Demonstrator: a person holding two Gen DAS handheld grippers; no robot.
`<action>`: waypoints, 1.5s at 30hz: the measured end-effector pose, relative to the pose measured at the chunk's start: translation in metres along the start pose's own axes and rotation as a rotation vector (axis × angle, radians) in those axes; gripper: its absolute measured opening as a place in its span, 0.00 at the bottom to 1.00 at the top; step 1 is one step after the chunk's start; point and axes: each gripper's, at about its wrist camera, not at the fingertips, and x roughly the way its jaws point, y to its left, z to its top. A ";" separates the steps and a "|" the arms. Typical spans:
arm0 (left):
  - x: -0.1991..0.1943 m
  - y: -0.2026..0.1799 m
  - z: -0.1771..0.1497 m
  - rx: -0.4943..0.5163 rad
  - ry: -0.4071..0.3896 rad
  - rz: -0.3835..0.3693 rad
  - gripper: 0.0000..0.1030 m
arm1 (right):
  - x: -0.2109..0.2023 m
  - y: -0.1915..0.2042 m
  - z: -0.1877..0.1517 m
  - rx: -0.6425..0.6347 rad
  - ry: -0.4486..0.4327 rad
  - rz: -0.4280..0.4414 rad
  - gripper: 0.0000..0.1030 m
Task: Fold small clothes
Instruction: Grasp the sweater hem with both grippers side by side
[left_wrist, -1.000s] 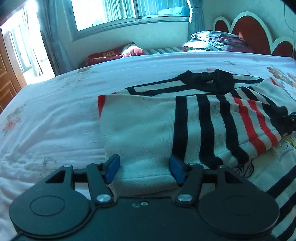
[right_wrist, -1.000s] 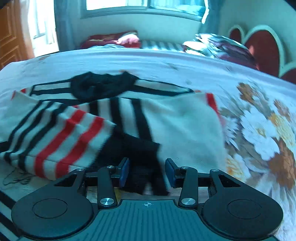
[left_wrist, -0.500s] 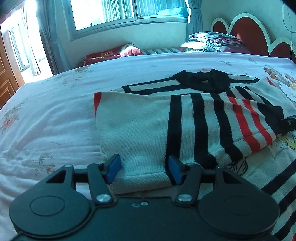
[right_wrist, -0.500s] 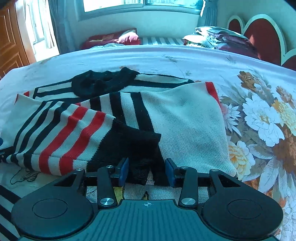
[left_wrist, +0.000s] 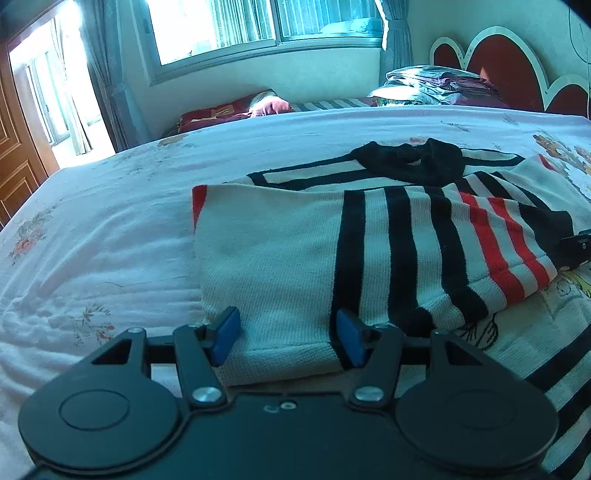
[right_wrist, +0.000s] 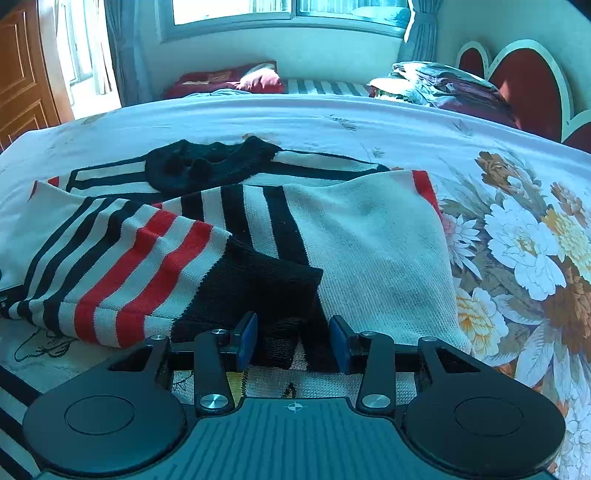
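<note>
Settling, what changed: a second ago the right view was smeared and the sweater (right_wrist: 369, 251) loomed close. Now both views are sharp and the folded-over part lies flatter on the bed (left_wrist: 110, 221). Neither pair of fingers has changed its opening.
What that means: I judge this fold is laid down and the hands have paused. What remains is probably letting go, smoothing, and one more fold.
Left fingers: the left gripper (left_wrist: 288, 336) is closed on the sweater's white ribbed edge. That edge fills the whole gap between the two blue pads.
Sweater, seen from the left fingers: the plain white panel runs straight ahead of the fingers. The black stripes are ahead and to their right, with the red-striped sleeve beyond. The black collar lies far ahead.
Right fingers: the right gripper (right_wrist: 293, 339) is closed on the sleeve's black cuff, which bunches between the pads.
Sweater, seen from the right fingers: the red-striped sleeve stretches ahead and to their left. The white panel lies ahead and to their right, its edge resting on the flowered bedspread.
Cloth under the fingers: a piece with a drawn figure and black stripes. I cannot tell whether it is the same sweater.
Count: one sweater, two grippers, four blue pads, one bed, one pile of clothes (left_wrist: 436, 85) far ahead by the headboard (left_wrist: 498, 62), and one red pillow (left_wrist: 269, 107).
</note>
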 end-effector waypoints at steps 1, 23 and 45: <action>0.000 -0.001 0.000 0.002 0.000 0.003 0.56 | 0.000 0.000 0.000 -0.001 -0.003 0.001 0.40; -0.139 0.021 -0.118 -0.242 0.148 -0.092 0.61 | -0.141 -0.106 -0.132 0.269 0.028 0.172 0.66; -0.178 0.031 -0.196 -0.681 0.171 -0.462 0.32 | -0.192 -0.109 -0.235 0.454 0.098 0.490 0.35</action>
